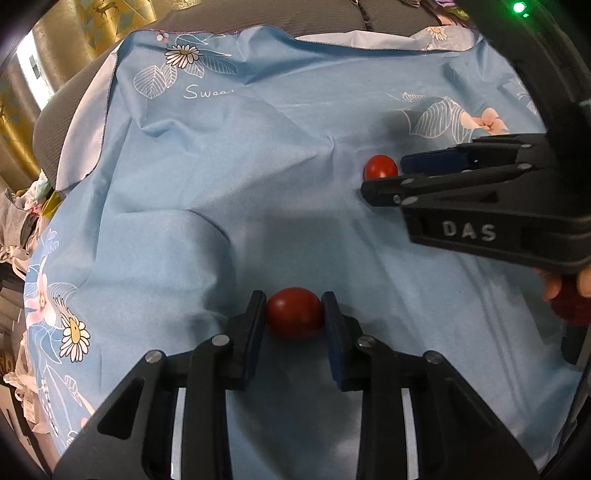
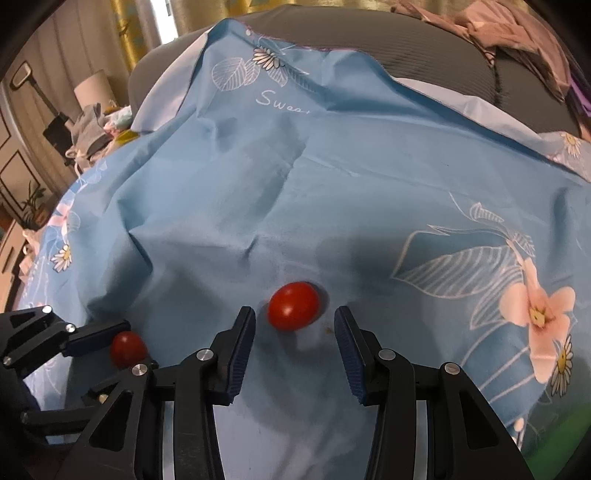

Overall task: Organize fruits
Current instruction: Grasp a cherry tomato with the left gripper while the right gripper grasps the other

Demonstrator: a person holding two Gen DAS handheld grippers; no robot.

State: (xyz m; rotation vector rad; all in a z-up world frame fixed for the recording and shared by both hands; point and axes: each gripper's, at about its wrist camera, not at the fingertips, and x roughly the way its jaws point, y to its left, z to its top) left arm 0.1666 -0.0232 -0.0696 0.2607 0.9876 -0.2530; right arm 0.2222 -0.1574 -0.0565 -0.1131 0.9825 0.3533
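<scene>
Two red cherry tomatoes lie on a light blue flowered cloth [image 1: 207, 177]. My left gripper [image 1: 294, 306] is shut on the near tomato [image 1: 294, 314], with a pad pressing on each side. In the right wrist view this gripper [image 2: 136, 349] sits at the lower left with the same tomato [image 2: 127, 347] in it. The other tomato [image 2: 293, 305] rests between the tips of my right gripper [image 2: 294, 314], which is open; a gap shows on each side of the fruit. From the left wrist view, the right gripper [image 1: 384, 177] reaches in from the right over that tomato [image 1: 380, 166].
The cloth [image 2: 332, 177] is creased and drapes over a grey cushioned surface [image 2: 443, 62]. Piled clothes [image 2: 517, 33] lie at the far right, clutter [image 2: 96, 125] beyond the left edge. A person's fingers [image 1: 554, 288] hold the right gripper.
</scene>
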